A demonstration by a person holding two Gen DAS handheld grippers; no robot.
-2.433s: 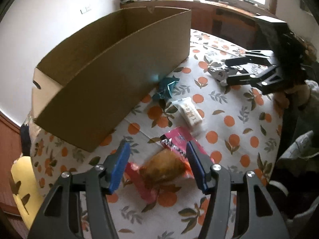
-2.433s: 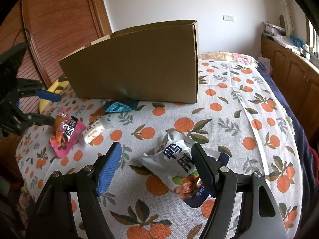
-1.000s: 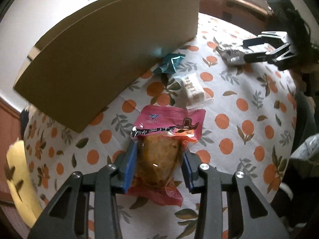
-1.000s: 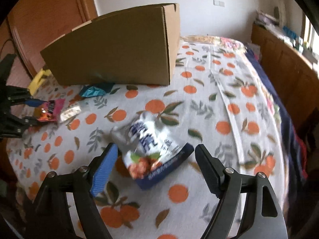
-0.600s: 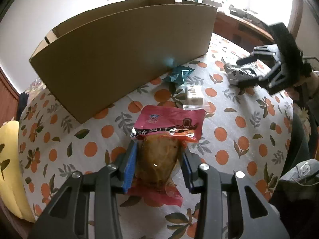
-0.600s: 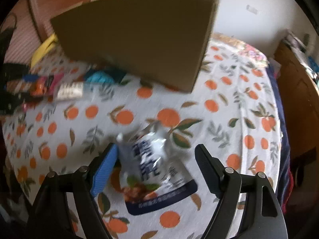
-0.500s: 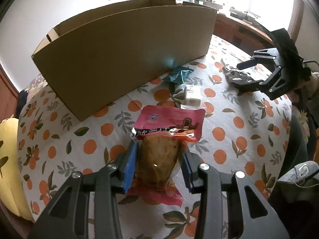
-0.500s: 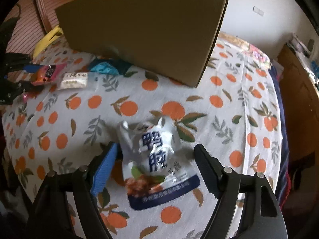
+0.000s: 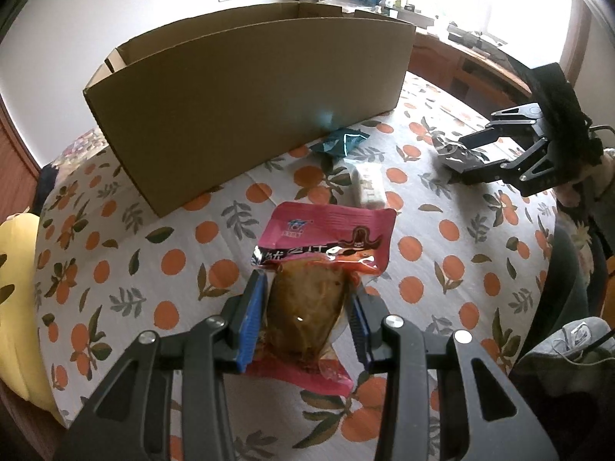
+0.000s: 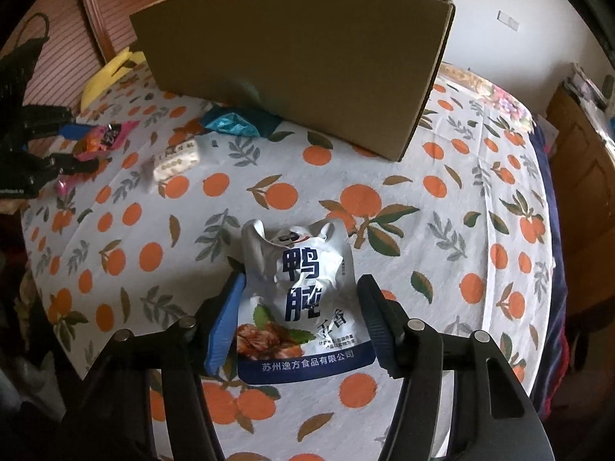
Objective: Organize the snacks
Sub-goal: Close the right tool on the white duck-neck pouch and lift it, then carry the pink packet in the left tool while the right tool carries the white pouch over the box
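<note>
The pink snack packet (image 9: 307, 307) is clamped at its clear, bulging middle between the blue pads of the left gripper (image 9: 307, 317), above the orange-print tablecloth (image 9: 461, 269). The white-and-blue pouch (image 10: 301, 299) lies on the cloth between the closing jaws of the right gripper (image 10: 303, 322); the left pad touches its edge, the right pad stands just off it. Beyond, a white bar (image 9: 369, 190) and teal wrapper (image 9: 340, 142) lie beside the open cardboard box (image 9: 250, 107).
</note>
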